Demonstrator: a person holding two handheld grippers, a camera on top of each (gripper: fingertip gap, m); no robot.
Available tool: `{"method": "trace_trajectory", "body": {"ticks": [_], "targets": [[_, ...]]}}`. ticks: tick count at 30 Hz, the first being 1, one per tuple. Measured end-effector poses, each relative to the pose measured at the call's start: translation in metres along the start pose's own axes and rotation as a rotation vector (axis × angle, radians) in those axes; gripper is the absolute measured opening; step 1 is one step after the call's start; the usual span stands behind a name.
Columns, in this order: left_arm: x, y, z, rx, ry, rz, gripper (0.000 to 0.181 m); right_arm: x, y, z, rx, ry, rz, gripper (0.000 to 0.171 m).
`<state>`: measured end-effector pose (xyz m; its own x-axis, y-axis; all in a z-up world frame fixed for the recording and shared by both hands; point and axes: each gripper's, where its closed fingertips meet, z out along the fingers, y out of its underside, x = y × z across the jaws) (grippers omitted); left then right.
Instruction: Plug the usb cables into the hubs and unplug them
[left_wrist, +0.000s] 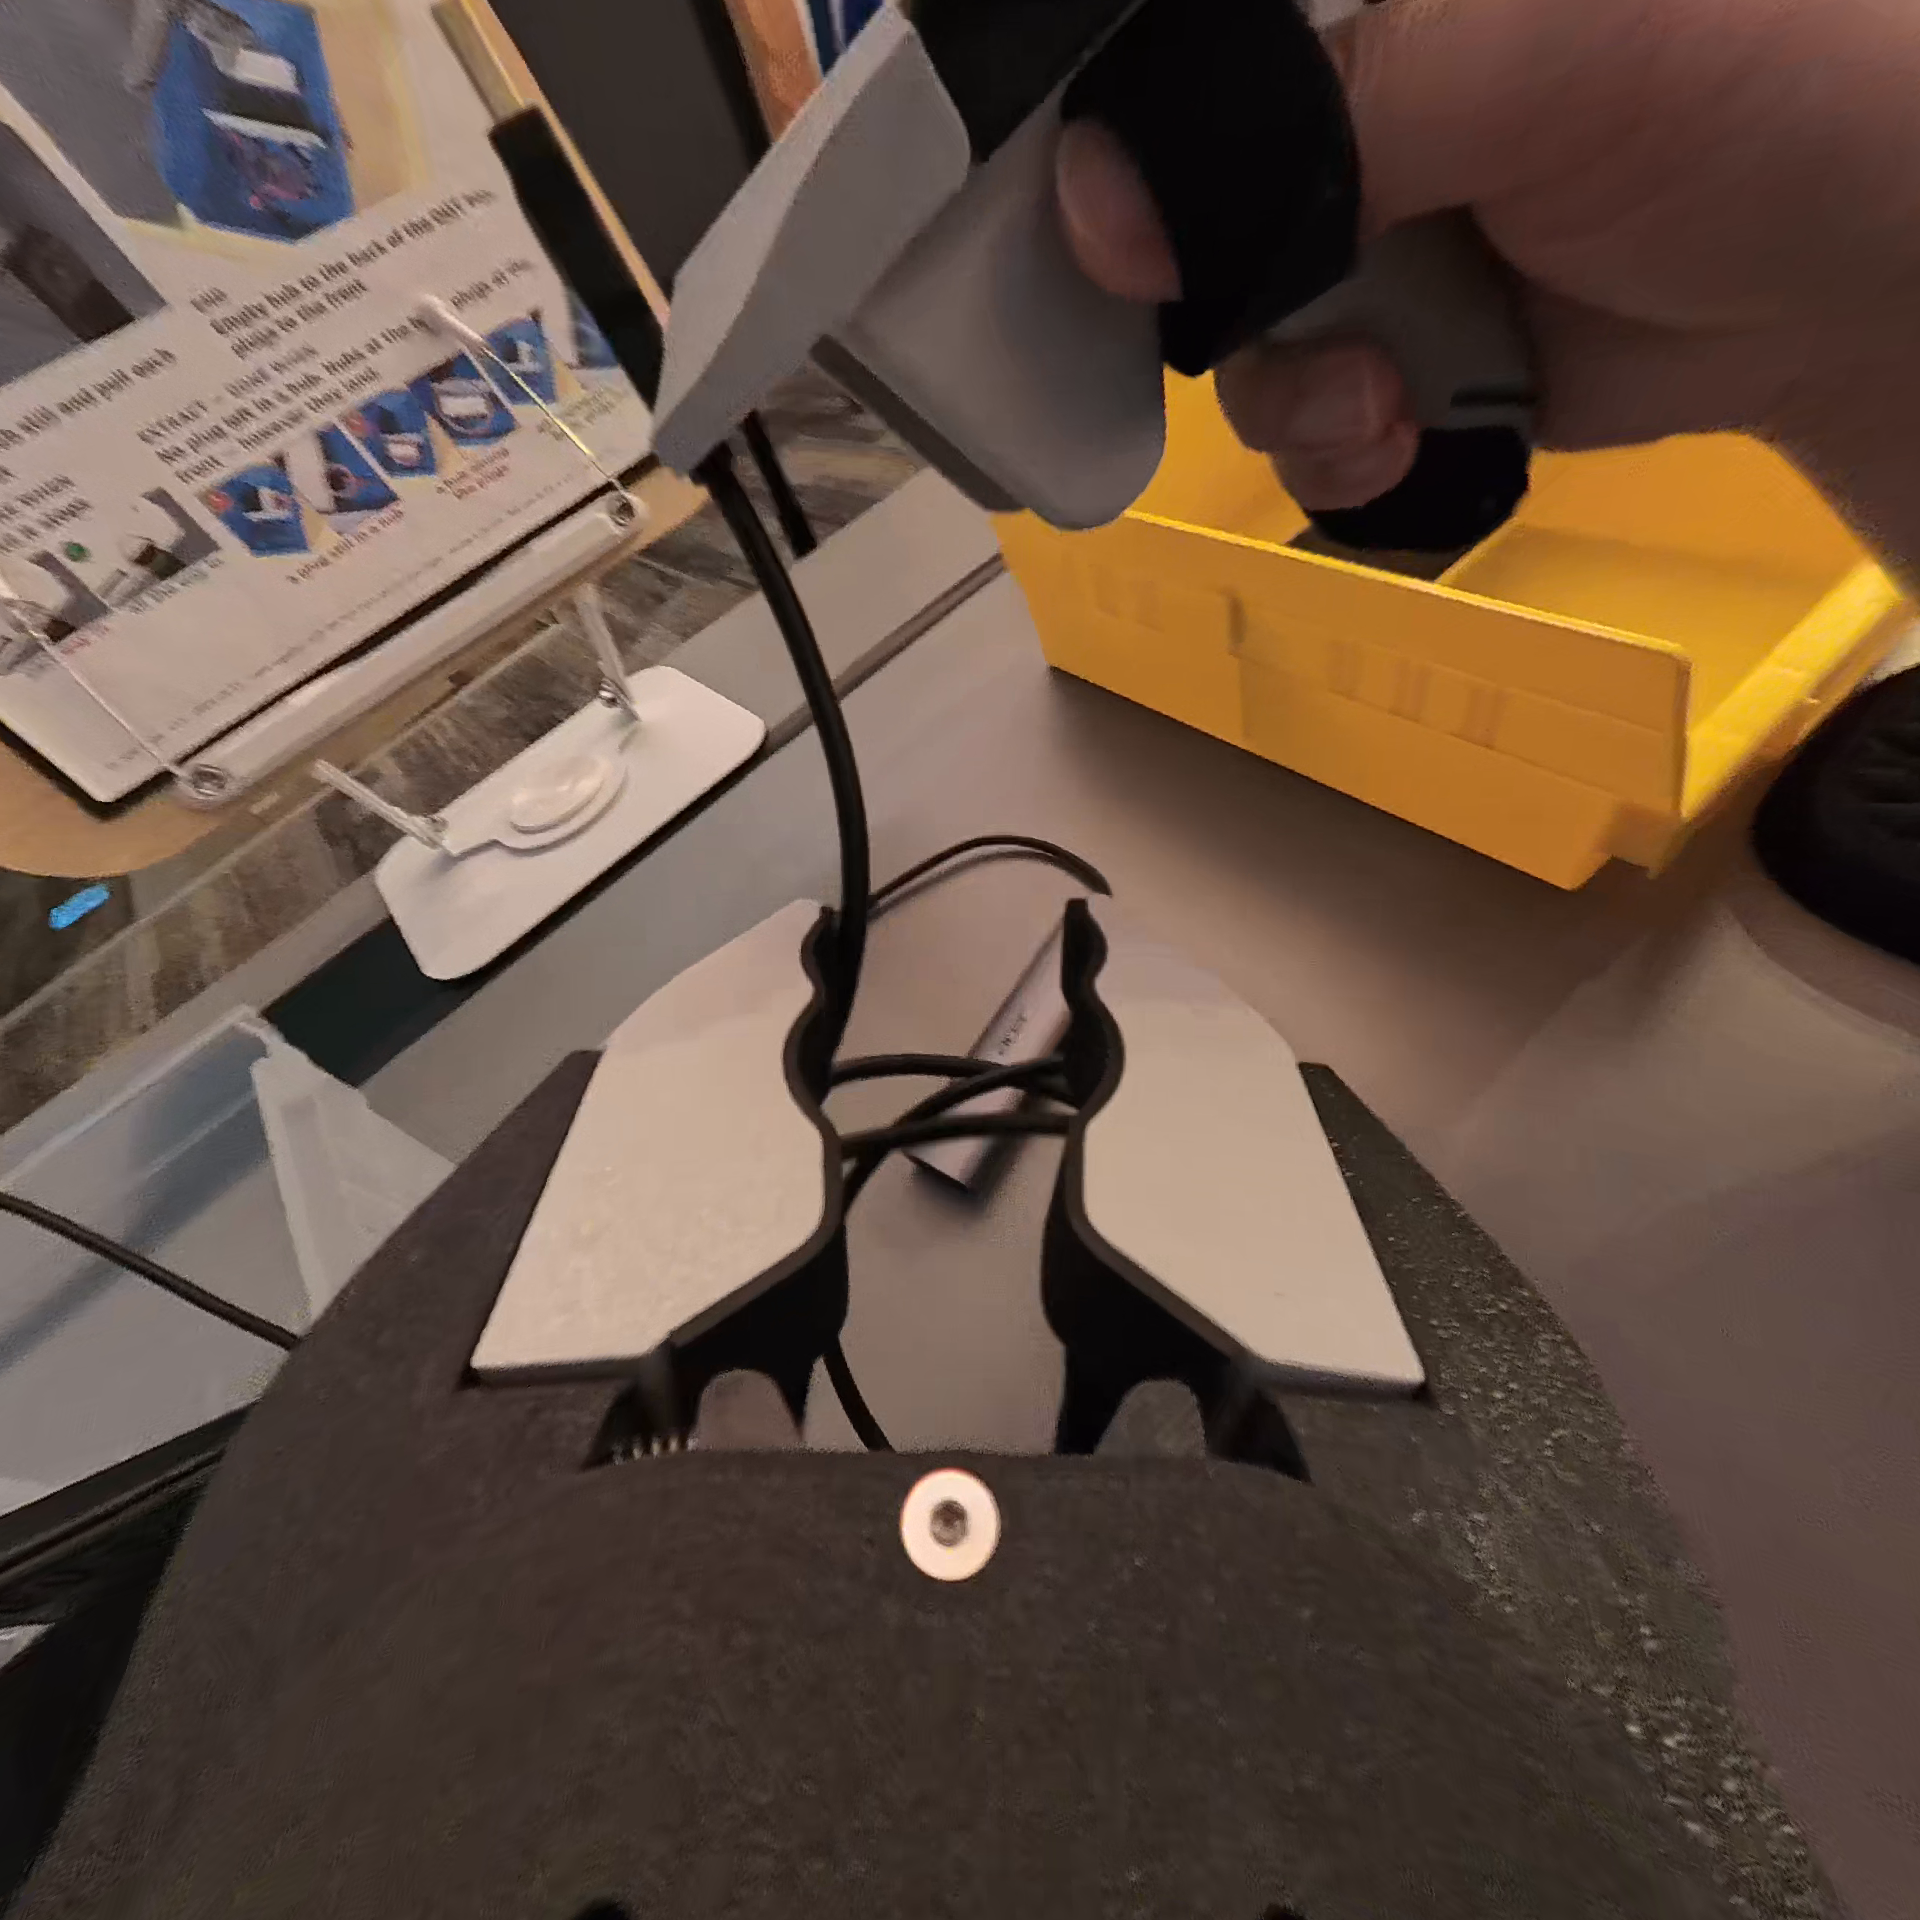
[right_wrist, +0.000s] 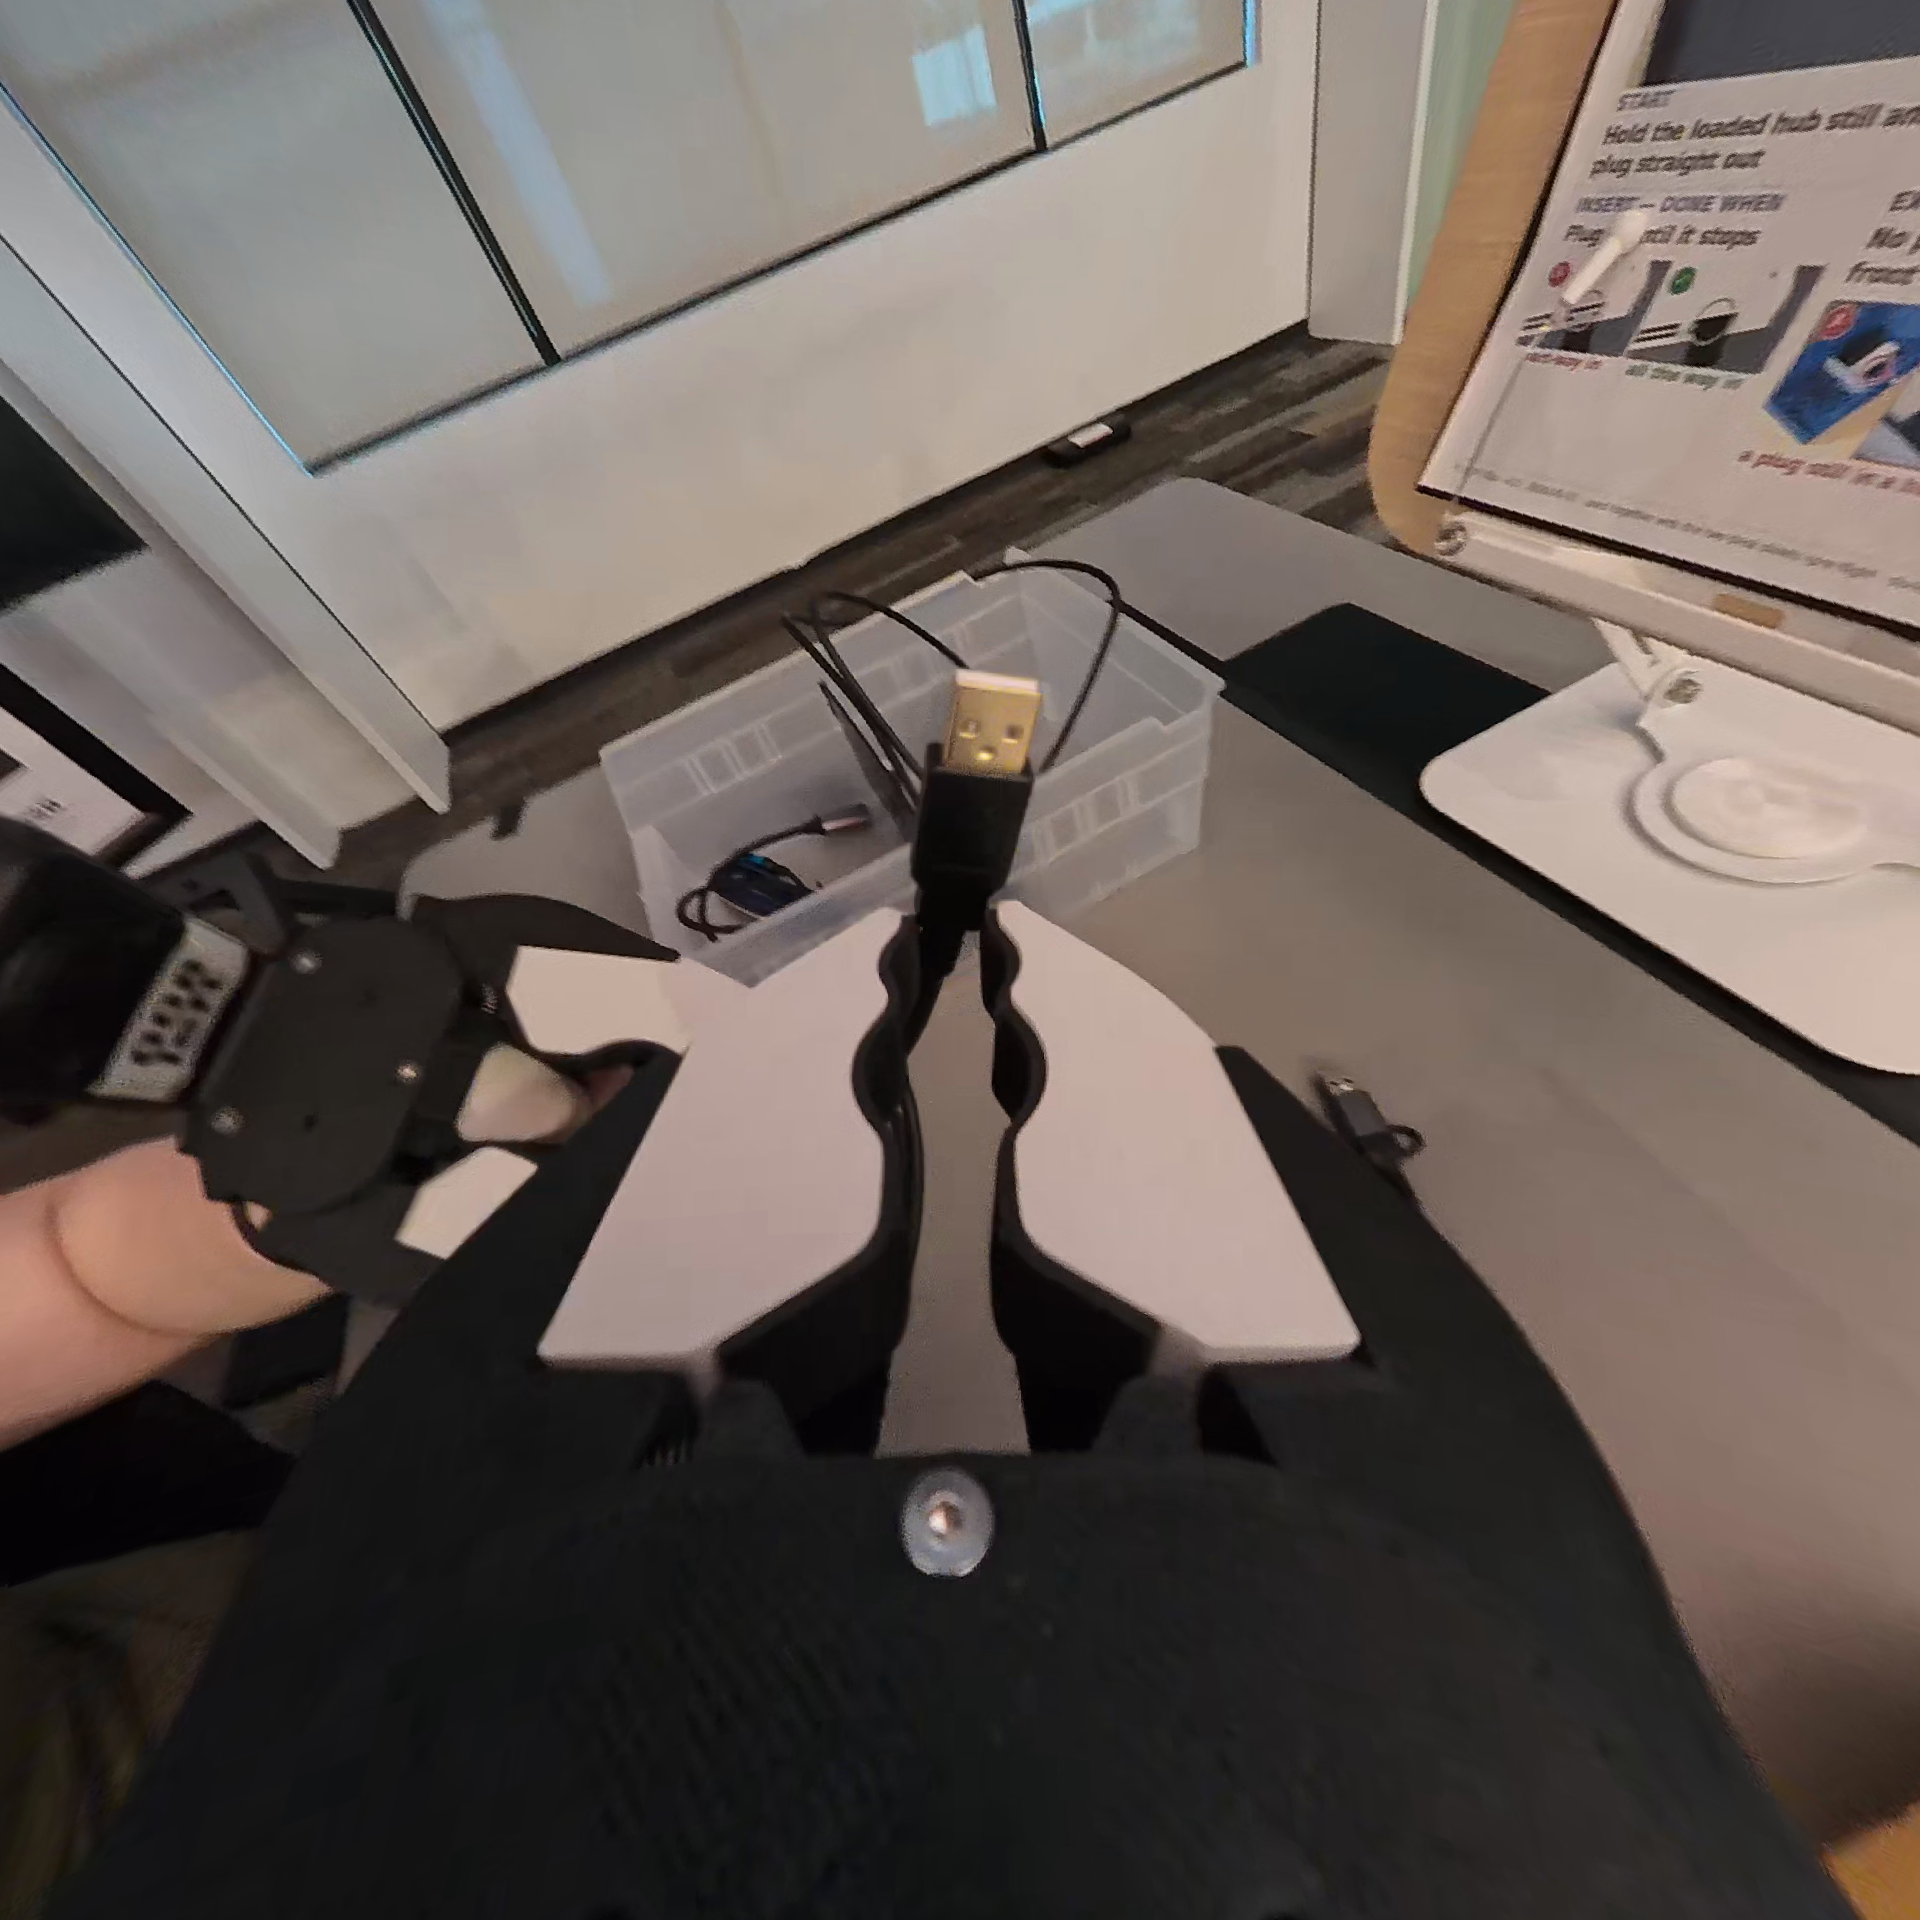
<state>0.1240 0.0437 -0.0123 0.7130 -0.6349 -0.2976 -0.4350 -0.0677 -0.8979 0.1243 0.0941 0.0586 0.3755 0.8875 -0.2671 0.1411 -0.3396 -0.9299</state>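
Observation:
In the right wrist view my right gripper is shut on a black USB cable, just below its plug. The gold connector points up and away, above the table. In the left wrist view the right gripper is raised, and the cable hangs from it down between the fingers of my left gripper. The left gripper is open. The cable runs along its left finger without being pinched. A slim grey hub lies on the table under the open jaws, among loops of black cable.
A yellow bin stands at the right. A clear plastic bin holding cables sits ahead of the right gripper. An instruction sheet on a white stand is at the table edge. A small loose connector lies on the grey table. My hands' fingertips stand some 9 cm from each other. The slim grey hub is closer to my left gripper, around 12 cm from its tips; the right tips are 20 cm off.

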Motion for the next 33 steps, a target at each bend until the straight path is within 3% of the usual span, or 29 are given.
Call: {"method": "trace_trajectory", "body": {"ticks": [3,6,9,14,18,25,33], "targets": [[0.002,-0.002,-0.012,0.003,0.070,-0.038,0.041,0.016,0.022,-0.006,-0.172,0.073,-0.054,0.012],[-0.007,-0.013,-0.028,0.025,0.103,-0.077,0.035,0.034,0.073,-0.017,-0.496,0.143,-0.032,0.012],[-0.025,-0.007,-0.029,-0.075,0.121,-0.100,0.027,0.051,0.113,-0.029,-0.717,0.221,0.028,0.012],[-0.030,0.014,0.000,-0.206,0.221,-0.148,0.017,0.068,0.150,-0.031,-0.908,0.318,0.058,0.012],[-0.034,0.015,0.012,-0.186,0.170,-0.117,0.009,0.057,0.176,-0.038,-1.070,0.283,0.061,0.012],[-0.027,0.034,0.019,-0.247,0.201,-0.128,0.010,0.072,0.193,-0.053,-1.186,0.359,0.103,0.001],[0.000,0.056,0.049,-0.393,0.261,0.026,0.019,0.076,0.171,-0.052,-1.070,0.350,0.101,0.002]]}}
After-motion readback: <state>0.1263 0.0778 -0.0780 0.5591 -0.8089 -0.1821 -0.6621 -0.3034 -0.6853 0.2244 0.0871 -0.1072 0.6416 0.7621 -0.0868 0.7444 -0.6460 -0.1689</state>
